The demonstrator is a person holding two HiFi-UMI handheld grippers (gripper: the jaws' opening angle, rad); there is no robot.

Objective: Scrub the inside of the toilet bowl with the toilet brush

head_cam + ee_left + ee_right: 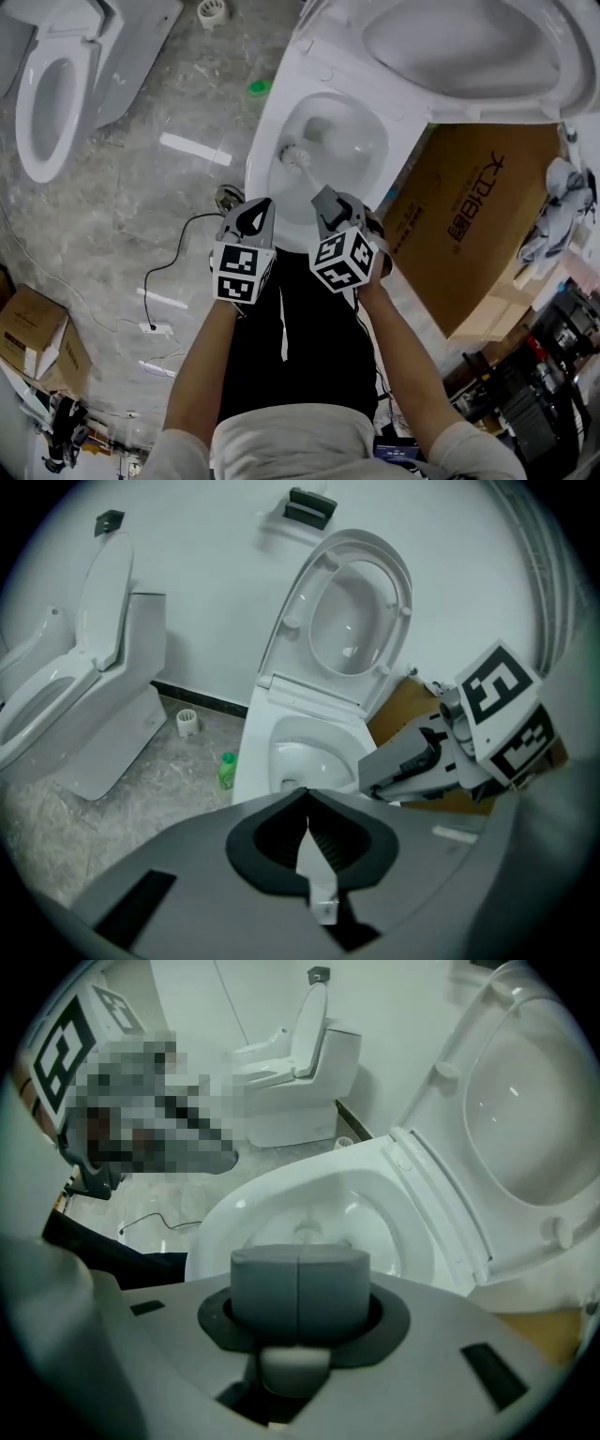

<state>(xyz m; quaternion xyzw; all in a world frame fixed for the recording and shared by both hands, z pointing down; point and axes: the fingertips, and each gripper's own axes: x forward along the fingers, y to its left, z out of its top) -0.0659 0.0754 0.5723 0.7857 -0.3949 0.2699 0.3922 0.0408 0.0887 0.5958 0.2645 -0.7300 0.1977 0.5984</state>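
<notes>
The white toilet bowl [264, 150] stands open with its lid [469, 47] raised. Inside it, at the left wall, is the head of the toilet brush [294, 155]; its handle runs back to my right gripper [324, 200], which is shut on it. The right gripper view shows the shut jaws of my right gripper [298, 1283] over the bowl [225, 1218], with the brush head [307, 1233] just beyond them. My left gripper [254, 212] hovers beside the right one, over the bowl's near rim. In the left gripper view my left gripper [307, 832] is shut with nothing in it, facing the bowl [305, 747].
A second toilet [56, 89] stands at the left. A green bottle [259, 87] and a small white cup [213, 11] sit on the marble floor between the toilets. A large cardboard box [478, 216] leans at the bowl's right. A cable and power strip [150, 327] lie at the left.
</notes>
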